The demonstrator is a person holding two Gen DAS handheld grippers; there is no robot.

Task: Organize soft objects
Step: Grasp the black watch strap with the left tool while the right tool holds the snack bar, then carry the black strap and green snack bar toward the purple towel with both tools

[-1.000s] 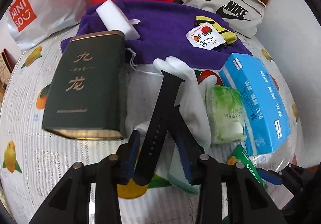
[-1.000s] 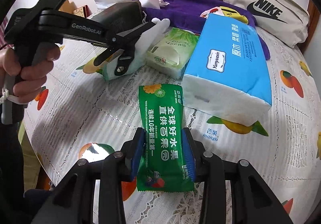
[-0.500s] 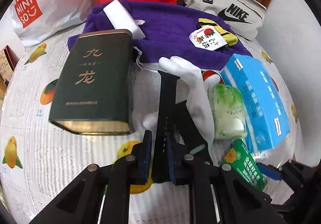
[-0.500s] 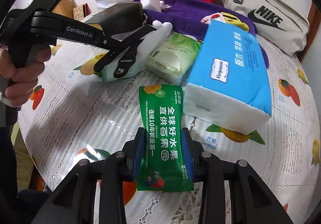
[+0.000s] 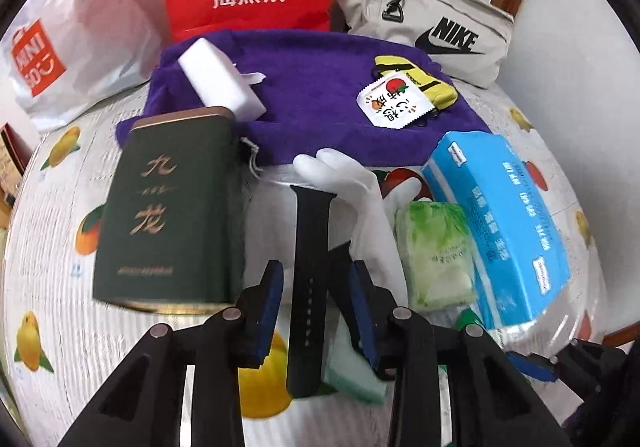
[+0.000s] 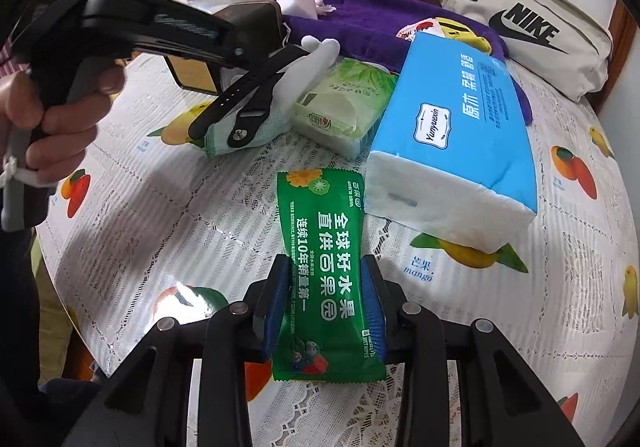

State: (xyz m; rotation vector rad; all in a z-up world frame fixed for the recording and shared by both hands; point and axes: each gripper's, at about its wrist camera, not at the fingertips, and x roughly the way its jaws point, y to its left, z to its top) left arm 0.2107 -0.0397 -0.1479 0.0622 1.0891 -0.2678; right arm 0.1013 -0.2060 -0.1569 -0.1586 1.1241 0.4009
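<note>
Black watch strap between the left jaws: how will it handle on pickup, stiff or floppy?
Probably floppy: the black watch strap is long and thin, lying draped over the white glove, so its ends should droop. Likely light for its length. The left gripper, whose jaws have just been opening, stands apart from it; the smooth surface may slip unless pinched firmly.

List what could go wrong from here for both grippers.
1. The left gripper's jaws have just been opening. The watch strap sits loose between them on the white glove, so closing may pinch the glove too.
2. The right gripper is shut on the green packet near one end. The slick wrapper may slip, or swing into the blue tissue pack.
</note>
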